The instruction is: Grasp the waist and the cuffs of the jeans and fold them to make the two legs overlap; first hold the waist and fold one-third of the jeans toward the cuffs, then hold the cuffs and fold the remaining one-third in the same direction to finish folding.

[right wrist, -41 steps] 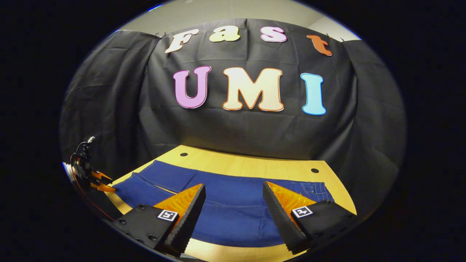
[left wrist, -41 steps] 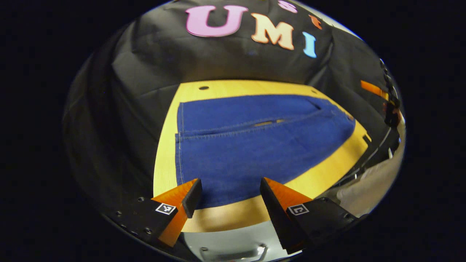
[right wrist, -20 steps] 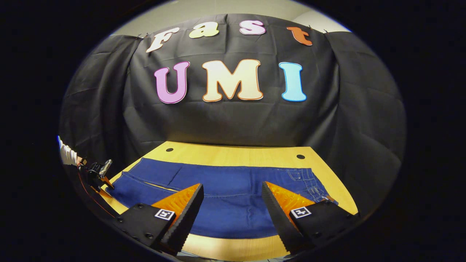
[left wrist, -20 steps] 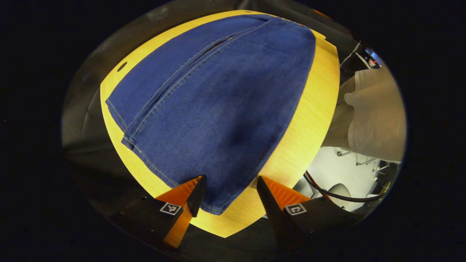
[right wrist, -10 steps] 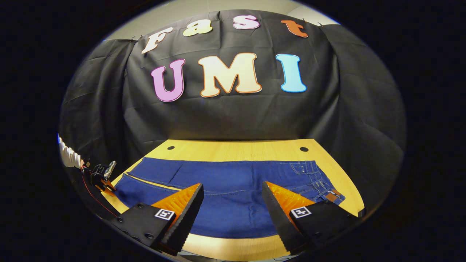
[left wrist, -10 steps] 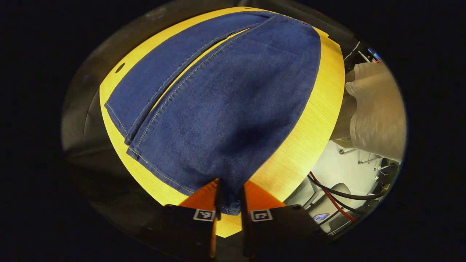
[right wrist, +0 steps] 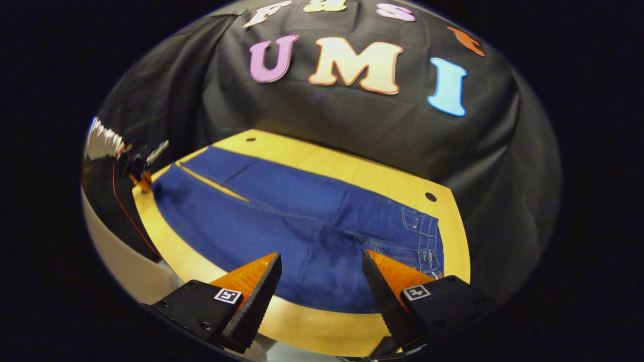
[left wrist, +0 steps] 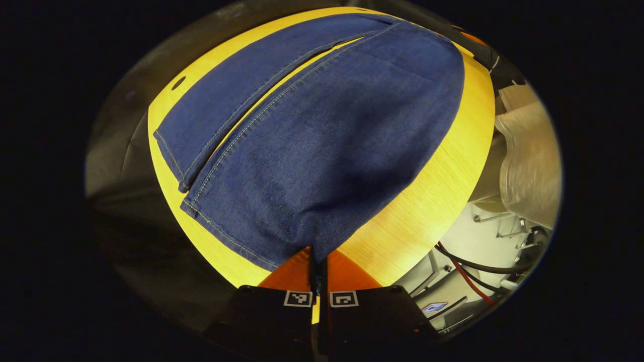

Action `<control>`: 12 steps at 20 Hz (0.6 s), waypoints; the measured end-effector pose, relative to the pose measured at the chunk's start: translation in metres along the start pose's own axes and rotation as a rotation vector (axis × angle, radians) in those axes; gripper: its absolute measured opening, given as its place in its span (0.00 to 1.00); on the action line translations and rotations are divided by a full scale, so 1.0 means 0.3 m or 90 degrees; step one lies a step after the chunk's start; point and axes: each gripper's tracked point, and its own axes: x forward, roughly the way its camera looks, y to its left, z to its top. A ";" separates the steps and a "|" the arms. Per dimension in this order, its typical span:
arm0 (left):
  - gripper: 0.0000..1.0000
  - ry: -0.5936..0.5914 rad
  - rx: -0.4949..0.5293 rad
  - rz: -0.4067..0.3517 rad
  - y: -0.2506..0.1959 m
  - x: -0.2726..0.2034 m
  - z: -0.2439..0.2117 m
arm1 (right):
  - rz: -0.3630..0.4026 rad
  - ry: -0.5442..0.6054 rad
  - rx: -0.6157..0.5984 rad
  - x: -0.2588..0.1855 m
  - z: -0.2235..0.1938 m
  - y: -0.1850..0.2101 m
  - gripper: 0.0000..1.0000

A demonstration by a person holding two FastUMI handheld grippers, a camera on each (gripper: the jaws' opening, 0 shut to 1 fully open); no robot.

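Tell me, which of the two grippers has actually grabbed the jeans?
The left gripper: its fingers are pinched on the cuff corner of the jeans. The right gripper hangs open above them.

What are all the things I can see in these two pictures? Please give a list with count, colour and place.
jeans: one, blue, flat on the table, legs side by side, one cuff corner pinched.
table: one, light wood, under the jeans.
cables: several, black and red, below the table edge in the left gripper view.
sleeve: one, white, at the right of the left gripper view.
left gripper: one, orange and black fingers shut on the cuff.
right gripper: one, orange and black, open above the near edge of the jeans.
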 end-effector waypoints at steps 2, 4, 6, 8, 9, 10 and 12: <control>0.00 0.007 -0.003 -0.009 -0.002 0.000 0.006 | 0.031 0.053 -0.060 0.035 -0.097 -0.022 1.00; 0.00 0.021 -0.004 -0.017 -0.002 0.001 0.007 | 0.059 0.119 -0.115 0.060 -0.213 -0.058 1.00; 0.00 0.037 -0.004 -0.022 0.000 0.004 0.006 | 0.070 0.191 -0.177 0.081 -0.311 -0.106 1.00; 0.00 0.043 0.002 -0.025 0.000 0.006 0.008 | 0.089 0.230 -0.233 0.101 -0.369 -0.116 1.00; 0.00 0.043 -0.003 -0.025 -0.002 0.004 0.008 | 0.103 0.252 -0.254 0.106 -0.403 -0.118 1.00; 0.00 0.043 -0.007 -0.025 -0.002 0.004 0.009 | 0.117 0.274 -0.277 0.128 -0.442 -0.127 1.00; 0.00 0.044 -0.008 -0.022 0.000 0.005 0.008 | 0.138 0.307 -0.314 0.144 -0.488 -0.131 1.00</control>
